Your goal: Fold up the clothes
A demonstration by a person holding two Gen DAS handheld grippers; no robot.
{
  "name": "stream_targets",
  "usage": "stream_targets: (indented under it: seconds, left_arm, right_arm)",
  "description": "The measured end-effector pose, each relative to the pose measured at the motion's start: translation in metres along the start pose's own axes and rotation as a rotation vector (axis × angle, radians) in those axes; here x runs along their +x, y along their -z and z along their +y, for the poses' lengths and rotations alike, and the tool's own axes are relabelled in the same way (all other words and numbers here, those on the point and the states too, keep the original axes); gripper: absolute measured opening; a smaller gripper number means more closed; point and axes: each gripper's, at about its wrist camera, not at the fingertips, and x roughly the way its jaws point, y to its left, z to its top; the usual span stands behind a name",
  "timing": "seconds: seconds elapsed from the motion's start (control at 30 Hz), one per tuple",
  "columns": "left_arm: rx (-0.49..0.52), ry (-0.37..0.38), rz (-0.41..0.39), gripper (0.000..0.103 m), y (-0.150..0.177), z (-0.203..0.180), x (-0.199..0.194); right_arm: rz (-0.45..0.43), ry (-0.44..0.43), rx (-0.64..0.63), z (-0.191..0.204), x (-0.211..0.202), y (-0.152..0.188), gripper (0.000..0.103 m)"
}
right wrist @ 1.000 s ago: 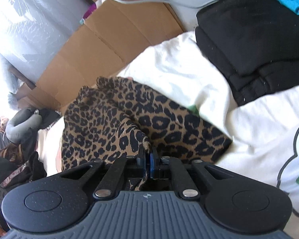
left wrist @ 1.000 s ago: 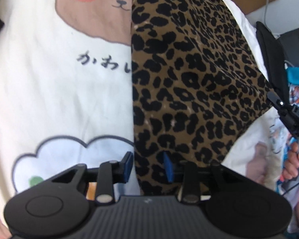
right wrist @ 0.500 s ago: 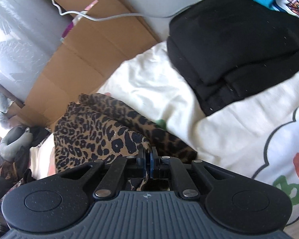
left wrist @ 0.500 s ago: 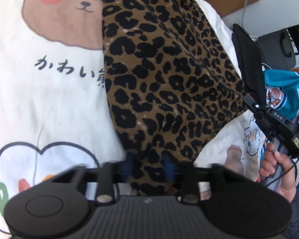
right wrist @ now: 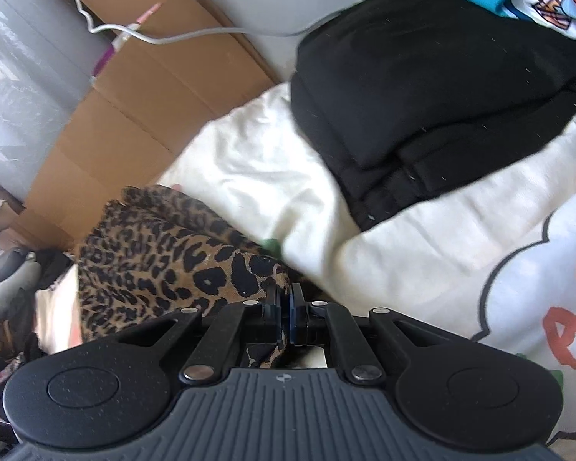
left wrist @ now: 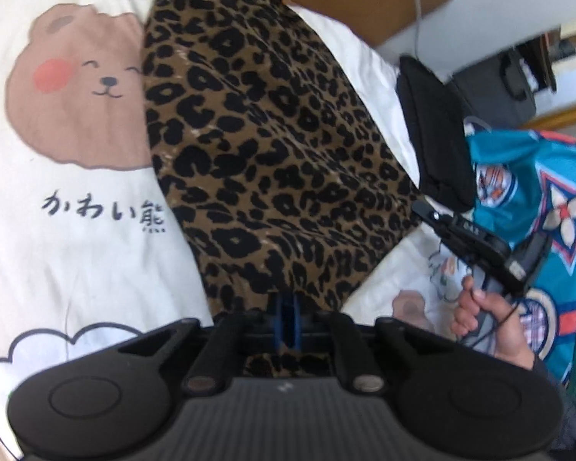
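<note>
A leopard-print garment (left wrist: 265, 146) lies stretched over a white bedcover (left wrist: 76, 253) printed with a brown bear. My left gripper (left wrist: 286, 309) is shut on the garment's near edge, with cloth showing behind the blue pads. In the right wrist view the leopard-print garment (right wrist: 161, 261) bunches to the left, and my right gripper (right wrist: 284, 303) is shut on a corner of it. The left wrist view also shows the right gripper (left wrist: 468, 238) at the garment's right side, held by a hand (left wrist: 491, 322).
A folded black garment (right wrist: 434, 88) lies on the white bedcover (right wrist: 364, 238) at the far right. Flattened cardboard (right wrist: 142, 115) and a white cable (right wrist: 196, 34) lie beyond the bed. A teal patterned cloth (left wrist: 530, 207) sits at the right.
My left gripper went from open to shut on the garment's near edge. Both views shifted, and the garment now lies pulled back toward the grippers, showing more of the bear print.
</note>
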Motion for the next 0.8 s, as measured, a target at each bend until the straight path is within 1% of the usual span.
stream_targets:
  seconds: [0.07,0.13,0.23,0.33,0.5,0.57,0.6,0.63,0.67,0.7,0.8]
  left_arm:
    - [0.029,-0.019,0.015,0.013,-0.001,-0.004,-0.002]
    - [0.048,-0.036,0.009,0.014,-0.003,-0.004,-0.012]
    - [0.08,-0.086,-0.01,0.014,-0.011,-0.01,-0.023]
    - [0.11,-0.133,-0.036,0.014,-0.028,-0.016,-0.031]
    - [0.155,-0.214,-0.09,0.014,-0.071,-0.027,-0.038]
    - [0.171,-0.239,-0.111,0.014,-0.091,-0.033,-0.034]
    - [0.178,-0.252,-0.122,0.014,-0.1,-0.036,-0.032]
    - [0.18,-0.262,-0.132,0.014,-0.109,-0.039,-0.03]
    - [0.178,-0.27,-0.142,0.014,-0.119,-0.042,-0.028]
    - [0.175,-0.276,-0.152,0.014,-0.128,-0.045,-0.026]
    - [0.157,-0.29,-0.184,0.014,-0.153,-0.052,-0.018]
  right_arm:
    - [0.019,0.005,0.01,-0.004,0.004,0.001,0.003]
    - [0.033,0.008,0.028,-0.008,0.004,0.002,0.004]
    - [0.024,0.003,0.054,-0.013,-0.001,0.003,0.008]
    - [0.019,0.005,0.069,-0.016,-0.006,0.005,0.008]
    - [0.015,0.003,0.065,-0.016,-0.009,0.005,0.009]
    - [0.012,0.003,0.057,-0.014,-0.009,0.004,0.012]
    - [0.011,0.005,0.055,-0.014,-0.01,0.004,0.019]
    - [0.009,0.005,0.053,-0.013,-0.01,0.003,0.028]
    - [0.008,0.005,0.052,-0.013,-0.01,0.003,0.031]
    - [0.006,0.006,0.049,-0.013,-0.011,0.003,0.033]
    - [0.002,0.011,0.031,-0.011,-0.011,0.001,0.033]
